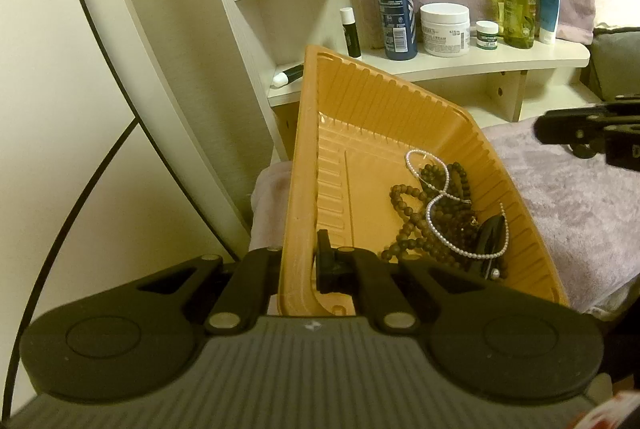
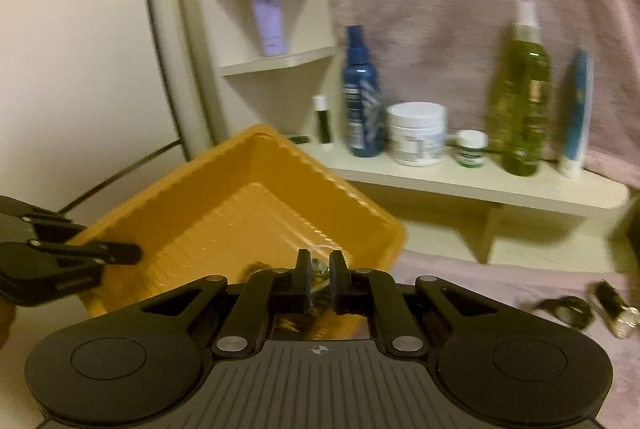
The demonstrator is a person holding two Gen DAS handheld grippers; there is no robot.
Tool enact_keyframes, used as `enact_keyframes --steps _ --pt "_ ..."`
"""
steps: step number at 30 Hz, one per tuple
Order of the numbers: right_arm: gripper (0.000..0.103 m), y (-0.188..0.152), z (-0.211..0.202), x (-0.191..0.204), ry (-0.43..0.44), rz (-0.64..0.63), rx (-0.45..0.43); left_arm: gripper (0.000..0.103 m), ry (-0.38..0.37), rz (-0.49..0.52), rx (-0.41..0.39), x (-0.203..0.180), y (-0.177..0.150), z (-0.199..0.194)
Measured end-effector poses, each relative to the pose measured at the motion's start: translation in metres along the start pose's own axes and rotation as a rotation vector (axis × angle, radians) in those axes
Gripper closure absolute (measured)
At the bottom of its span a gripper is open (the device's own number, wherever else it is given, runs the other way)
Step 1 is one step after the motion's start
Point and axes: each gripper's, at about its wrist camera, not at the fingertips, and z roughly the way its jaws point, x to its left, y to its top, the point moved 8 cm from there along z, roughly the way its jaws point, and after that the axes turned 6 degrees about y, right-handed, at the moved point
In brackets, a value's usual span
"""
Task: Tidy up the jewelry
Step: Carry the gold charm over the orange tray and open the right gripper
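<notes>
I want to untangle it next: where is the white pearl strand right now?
In the left wrist view, the pearl strand lies in the right part of the orange tray, draped over the brown bead necklaces beside a black clip.
</notes>
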Motion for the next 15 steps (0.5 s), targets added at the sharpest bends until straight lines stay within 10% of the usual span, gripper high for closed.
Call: enact_keyframes --steps 15 --pt "0.094 -0.028 0.045 0.036 0.089 -0.052 0.111 0.099 -0.001 -0.003 0.000 0.000 0.000 0.000"
